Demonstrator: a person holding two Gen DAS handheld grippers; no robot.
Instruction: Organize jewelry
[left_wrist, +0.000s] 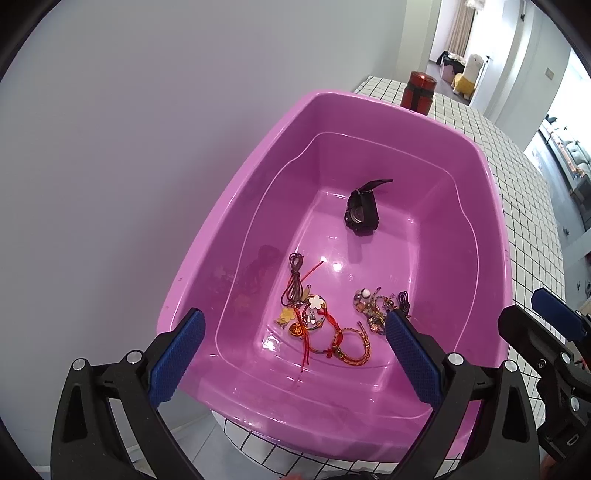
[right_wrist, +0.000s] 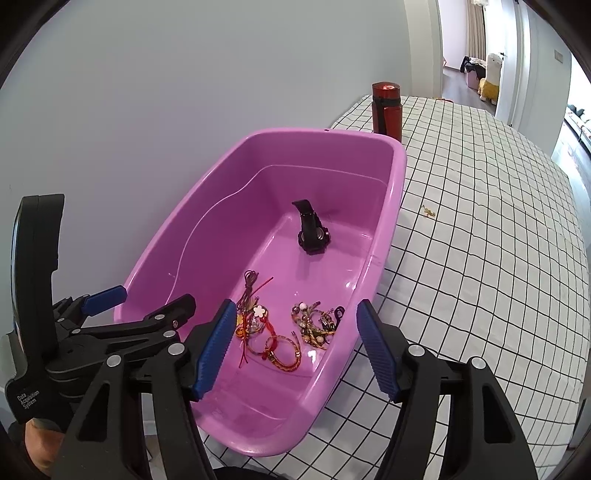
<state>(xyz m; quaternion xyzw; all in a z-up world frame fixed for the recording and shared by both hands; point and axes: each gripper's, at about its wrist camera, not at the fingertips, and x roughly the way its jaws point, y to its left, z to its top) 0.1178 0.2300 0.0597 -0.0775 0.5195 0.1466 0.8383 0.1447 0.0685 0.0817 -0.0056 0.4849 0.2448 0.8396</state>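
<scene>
A pink plastic tub (left_wrist: 480, 236) (right_wrist: 391, 221) stands on the checked tablecloth against the wall. Inside lie a black watch (left_wrist: 361, 214) (right_wrist: 312, 230), a tangle of red cords and bracelets with flower charms (left_wrist: 317, 325) (right_wrist: 266, 332), and a beaded bracelet cluster (left_wrist: 376, 308) (right_wrist: 316, 323). A small gold piece (right_wrist: 428, 211) lies on the cloth right of the tub. My left gripper (left_wrist: 295, 336) is open and empty above the tub's near end. My right gripper (right_wrist: 295, 325) is open and empty above the tub's near right rim.
A red cylindrical bottle (left_wrist: 419, 92) (right_wrist: 386, 107) stands on the cloth behind the tub. The white wall runs along the tub's left side. The checked tablecloth (right_wrist: 480, 258) spreads to the right. A doorway with a plush toy (right_wrist: 489, 77) is far behind.
</scene>
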